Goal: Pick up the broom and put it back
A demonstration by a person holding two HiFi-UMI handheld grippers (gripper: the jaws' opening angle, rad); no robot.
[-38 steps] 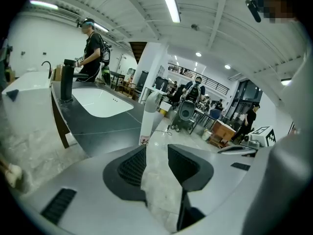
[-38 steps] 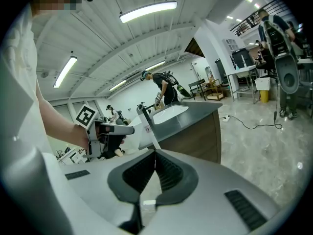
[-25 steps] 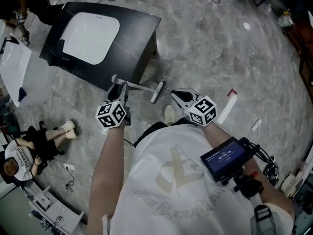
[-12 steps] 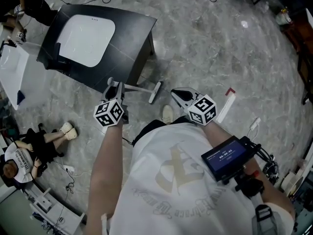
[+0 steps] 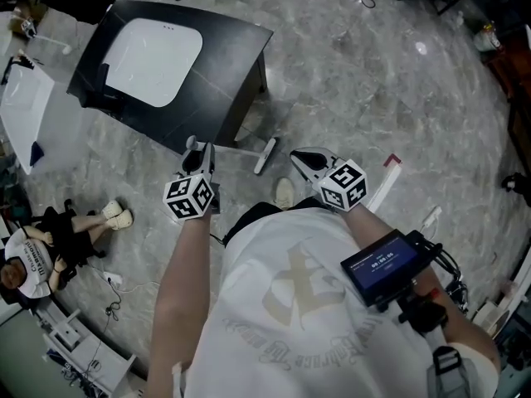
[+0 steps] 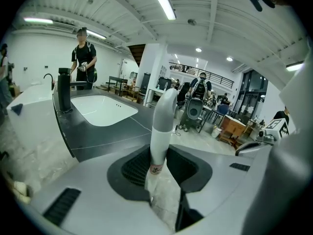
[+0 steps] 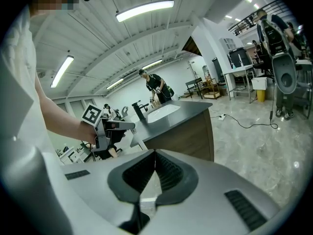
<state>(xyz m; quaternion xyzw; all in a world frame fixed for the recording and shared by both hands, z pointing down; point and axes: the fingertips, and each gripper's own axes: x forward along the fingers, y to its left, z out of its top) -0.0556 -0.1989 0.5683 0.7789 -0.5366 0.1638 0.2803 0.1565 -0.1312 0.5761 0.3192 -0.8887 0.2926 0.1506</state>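
Against the black counter (image 5: 224,65) at eleven o'clock, the broom (image 5: 241,148) leans with its handle between the closing, not-yet-clamped jaws of the left gripper (image 5: 200,154), while the right gripper (image 5: 305,161) at one o'clock holds its jaws together, empty; lifting before the pads bite risks the handle slipping and toppling.

Polished grey stone floor (image 5: 373,81), marble-look, glossy w/ glare spots. Dark counter (image 5: 236,56): smooth matt top, wood-grain side panel. White sink (image 5: 153,60): smooth, semi-gloss. The broom (image 6: 157,131) handle: smooth plastic, white lower, grey upper, slight sheen. White shirt (image 5: 299,305): matt cloth.
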